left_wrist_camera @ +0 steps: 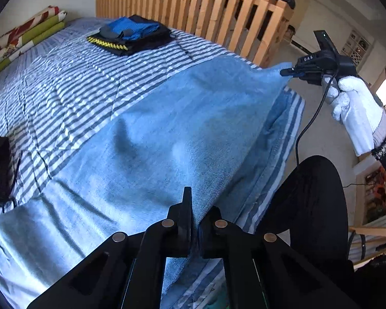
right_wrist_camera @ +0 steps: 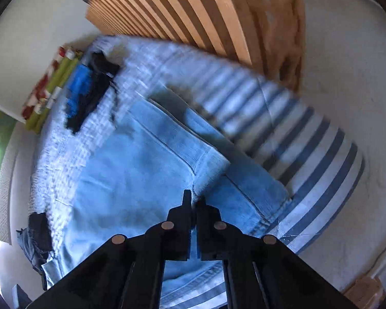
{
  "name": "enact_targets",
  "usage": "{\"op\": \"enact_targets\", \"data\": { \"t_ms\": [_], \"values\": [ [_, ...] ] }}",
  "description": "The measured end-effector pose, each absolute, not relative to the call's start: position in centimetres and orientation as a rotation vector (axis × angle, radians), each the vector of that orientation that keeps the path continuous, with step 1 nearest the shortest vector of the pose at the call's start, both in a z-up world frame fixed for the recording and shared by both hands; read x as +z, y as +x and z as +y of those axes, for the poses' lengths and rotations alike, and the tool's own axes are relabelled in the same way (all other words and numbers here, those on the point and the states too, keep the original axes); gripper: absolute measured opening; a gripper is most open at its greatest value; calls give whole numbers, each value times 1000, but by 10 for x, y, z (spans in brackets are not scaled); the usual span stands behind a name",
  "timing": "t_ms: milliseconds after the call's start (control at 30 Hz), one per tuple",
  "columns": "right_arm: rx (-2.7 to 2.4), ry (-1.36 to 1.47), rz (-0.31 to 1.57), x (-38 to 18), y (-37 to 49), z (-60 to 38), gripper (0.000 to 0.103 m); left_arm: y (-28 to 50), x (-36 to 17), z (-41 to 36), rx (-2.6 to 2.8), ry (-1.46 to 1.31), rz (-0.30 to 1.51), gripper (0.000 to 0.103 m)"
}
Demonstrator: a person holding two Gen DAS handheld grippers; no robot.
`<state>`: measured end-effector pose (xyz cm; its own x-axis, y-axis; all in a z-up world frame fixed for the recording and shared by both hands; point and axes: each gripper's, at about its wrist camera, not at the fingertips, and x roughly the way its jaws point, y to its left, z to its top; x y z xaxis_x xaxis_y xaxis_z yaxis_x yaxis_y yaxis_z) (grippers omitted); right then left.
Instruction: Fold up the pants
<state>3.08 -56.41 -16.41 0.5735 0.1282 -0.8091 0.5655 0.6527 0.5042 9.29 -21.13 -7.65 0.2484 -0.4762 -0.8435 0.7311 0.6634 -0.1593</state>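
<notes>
Two grippers clamped on one pair of light-blue denim pants (left_wrist_camera: 146, 139), spread across the striped bedspread (left_wrist_camera: 64, 77) and hanging partly past its near edge. Left gripper (left_wrist_camera: 193, 221) pinched shut on a fold of denim at the near edge of the pants, cloth squeezed tight between the jaws. Right gripper (left_wrist_camera: 292, 72), seen from the left wrist, closed on a far corner of the same pants and lifted clear of the bedspread, fabric pulled taut up to it, a white-gloved hand (left_wrist_camera: 355, 110) behind it on the handle. From the right wrist, same story: right gripper (right_wrist_camera: 194, 206) nipped onto the denim just by a seam, view smeared by motion blur.

Judging the cloth: soft and limp, yet weighty for fabric, so likely to sag and drag between the two holds. Not slippery, not fragile. Best taken at hems, seams or the waistband, where doubled layers give the jaws something thick to bite.

Beyond the pants, toward the wooden slatted headboard (left_wrist_camera: 205, 13): a stack of folded clothes (left_wrist_camera: 131, 36) on the bedspread, well apart from the denim.
</notes>
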Motion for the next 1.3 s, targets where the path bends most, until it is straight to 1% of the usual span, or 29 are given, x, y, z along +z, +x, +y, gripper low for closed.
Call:
{"op": "enact_targets", "data": {
  "t_ms": [67,133,200,267,367,467,500,533,567,600,633,800,900,967,1067,1133,1300],
  "values": [
    [-304,792,902,-141,17,-562,2,80,-77,-216,-871,328,1011,2],
    [-340,735,911,-140,6,-557,2,70,-94,-227,-894,384,1047,2],
    [-374,696,976,-158,2,-553,2,64,-119,-236,-899,436,1097,2],
    [-401,719,1036,-187,2,-553,2,60,-136,-240,-905,460,1131,3],
    [-423,681,1105,-212,7,-549,2,63,-138,-237,-929,437,1143,4],
    [-435,601,1128,-210,11,-541,2,65,-136,-233,-944,421,1169,8],
    [-431,585,1131,-207,12,-539,2,64,-136,-232,-946,429,1178,12],
    [-425,573,1139,-205,11,-539,2,62,-135,-230,-949,431,1185,20],
    [-417,569,1151,-202,10,-540,3,60,-133,-226,-949,421,1193,24],
    [-420,572,1160,-197,6,-542,10,57,-129,-220,-957,400,1202,29],
    [-437,572,1146,-193,0,-546,15,53,-123,-214,-972,377,1207,31],
    [-454,480,1007,-146,-23,-543,16,44,-87,-163,-931,255,1183,31],
    [-354,442,880,-118,-21,-530,16,59,-73,-125,-801,231,1151,31],
    [-285,410,842,-105,-8,-518,16,78,-68,-97,-692,200,1144,31],
    [-221,325,827,-95,20,-507,20,101,-68,-68,-592,133,1149,31],
    [-180,337,844,-97,39,-510,26,109,-74,-60,-530,154,1143,31],
    [-175,258,939,-115,100,-527,27,118,-95,-49,-495,127,1183,31]
  ]
}}
